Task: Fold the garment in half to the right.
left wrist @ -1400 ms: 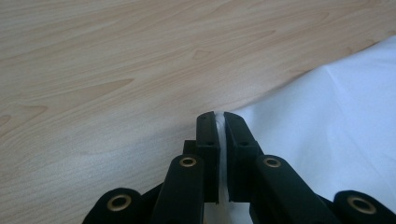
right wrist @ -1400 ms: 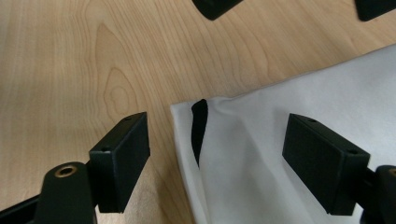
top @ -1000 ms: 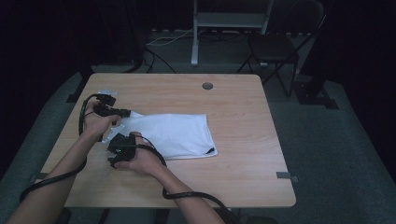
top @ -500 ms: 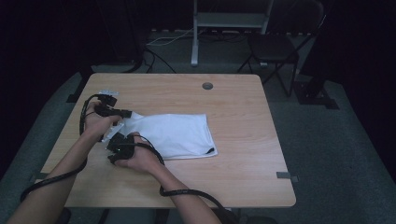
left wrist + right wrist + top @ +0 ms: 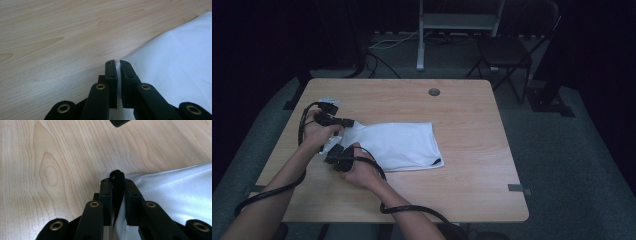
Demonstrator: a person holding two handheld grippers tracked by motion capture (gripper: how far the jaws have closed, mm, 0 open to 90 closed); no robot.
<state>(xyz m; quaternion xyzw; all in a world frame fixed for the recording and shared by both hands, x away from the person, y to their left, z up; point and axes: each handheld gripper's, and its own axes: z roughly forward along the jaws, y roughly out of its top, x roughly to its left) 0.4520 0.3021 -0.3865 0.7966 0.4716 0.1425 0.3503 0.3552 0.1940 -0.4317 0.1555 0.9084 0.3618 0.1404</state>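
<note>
I note a white cloth (image 5: 397, 145) with a black trim (image 5: 117, 182) at one edge. The desk (image 5: 472, 125) is pale wood with brown grain. My tongs, left (image 5: 117, 66) and right (image 5: 117, 182), are black with brass rivets.

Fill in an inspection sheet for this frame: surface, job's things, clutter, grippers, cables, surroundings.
Surface: light wooden table with a round dark spot near its far edge.
Job's things: white garment lying flat, with black trim at one corner.
Clutter: nothing seen.
Grippers: left gripper shut on the garment's white edge; right gripper shut on its black-trimmed edge. In the high view both sit at the garment's left end.
Cables: black cable trails from the right gripper off the near edge; another loops by the left hand.
Surroundings: dark room, chair and metal stand behind the table.
</note>
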